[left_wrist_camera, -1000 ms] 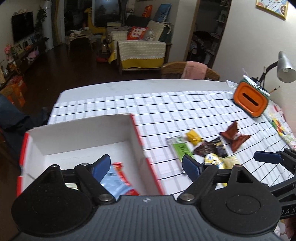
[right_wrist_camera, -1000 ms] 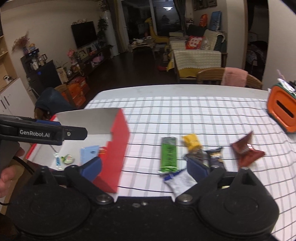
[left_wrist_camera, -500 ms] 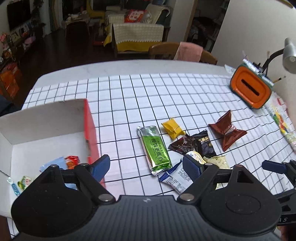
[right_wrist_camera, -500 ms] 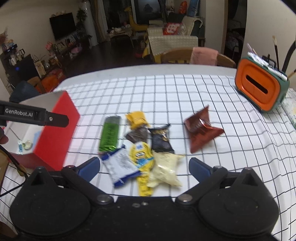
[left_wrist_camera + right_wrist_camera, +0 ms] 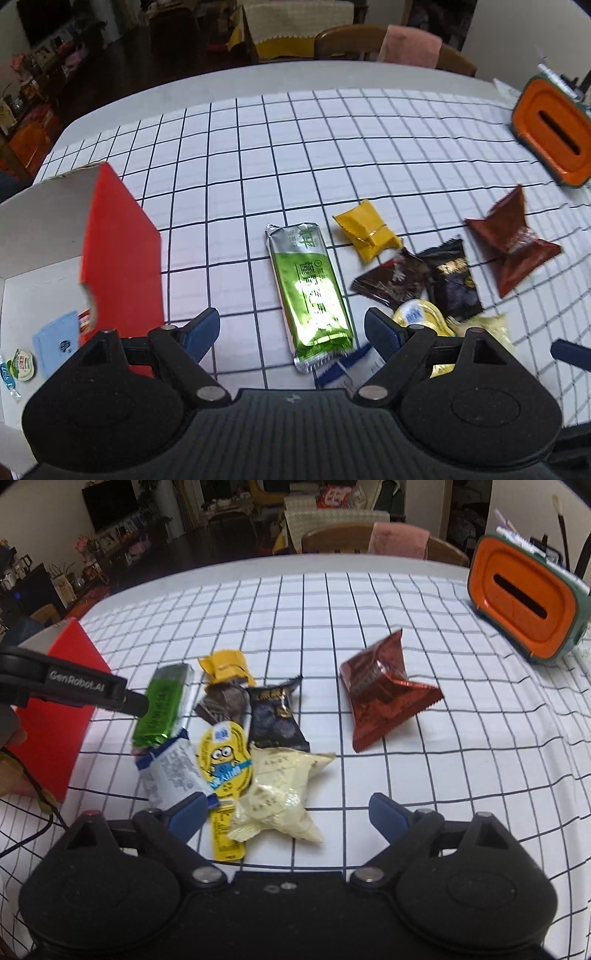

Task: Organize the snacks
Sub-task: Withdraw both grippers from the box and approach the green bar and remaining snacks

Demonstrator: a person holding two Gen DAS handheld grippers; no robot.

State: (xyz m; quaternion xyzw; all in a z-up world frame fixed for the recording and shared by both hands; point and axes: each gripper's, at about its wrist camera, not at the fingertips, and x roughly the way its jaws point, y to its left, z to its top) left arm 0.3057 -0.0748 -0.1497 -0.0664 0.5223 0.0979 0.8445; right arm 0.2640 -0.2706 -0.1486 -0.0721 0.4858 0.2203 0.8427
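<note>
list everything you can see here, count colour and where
green bar: 1, green and silver, on the cloth between the left claw's fingers
yellow packet: 1, beyond the bar
dark packets: 2, brown and black, mid pile
cartoon packet: 1, yellow, pile front
white-blue packet: 1, left of it
cream packet: 1, nearest the right claw
red packet: 1, apart, right
box: 1, red and white, left, some snacks inside
orange holder: 1, far right
tablecloth: 1, white grid
left claw: open
right claw: closing, nothing gripped
</note>
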